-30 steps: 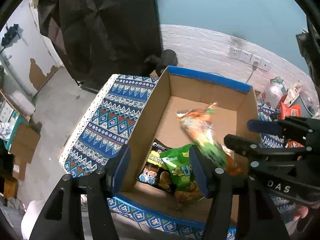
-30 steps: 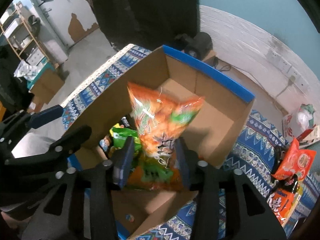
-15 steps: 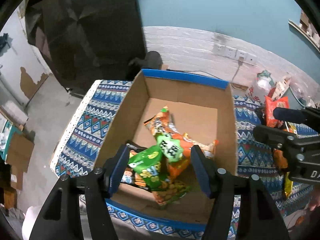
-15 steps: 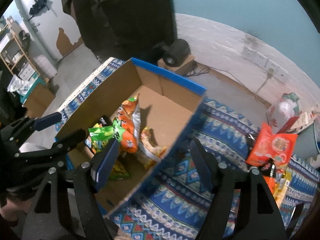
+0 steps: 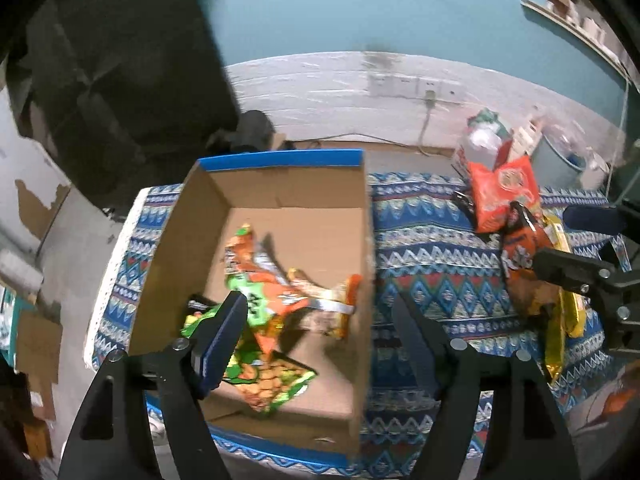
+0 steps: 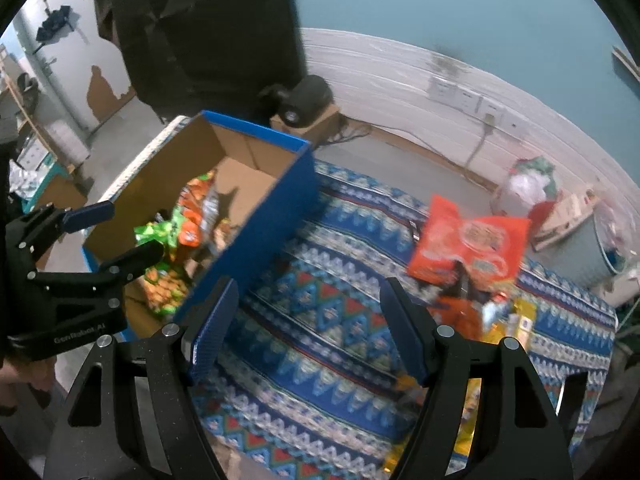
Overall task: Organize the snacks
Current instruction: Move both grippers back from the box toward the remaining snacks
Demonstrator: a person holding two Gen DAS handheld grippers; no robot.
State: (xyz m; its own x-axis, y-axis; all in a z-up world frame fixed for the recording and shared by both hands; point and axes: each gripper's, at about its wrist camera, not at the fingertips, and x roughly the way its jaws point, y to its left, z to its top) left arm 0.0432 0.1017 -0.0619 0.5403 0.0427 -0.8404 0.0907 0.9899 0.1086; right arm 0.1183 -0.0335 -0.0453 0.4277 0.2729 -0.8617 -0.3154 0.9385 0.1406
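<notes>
right wrist view is showing the right gripper point(image 6: 308, 328) gaping empty over the cloth point(image 6: 320, 312), so aiming squarely at the red bag point(image 6: 468, 244) at right center, well apart from the box point(image 6: 256, 188), is looking wise.

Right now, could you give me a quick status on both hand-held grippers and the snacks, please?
Left hand-held gripper open, empty, over box. Right hand-held gripper open, empty, over cloth. Orange bag in box; red bag outside.

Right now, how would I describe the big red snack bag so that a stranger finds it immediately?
Find the blue patterned tablecloth, then the snack pile right of the blue-edged cardboard box. The large red-orange snack bag tops its far end, showing a round picture; the neighbouring packets are smaller, darker orange or yellow.
</notes>
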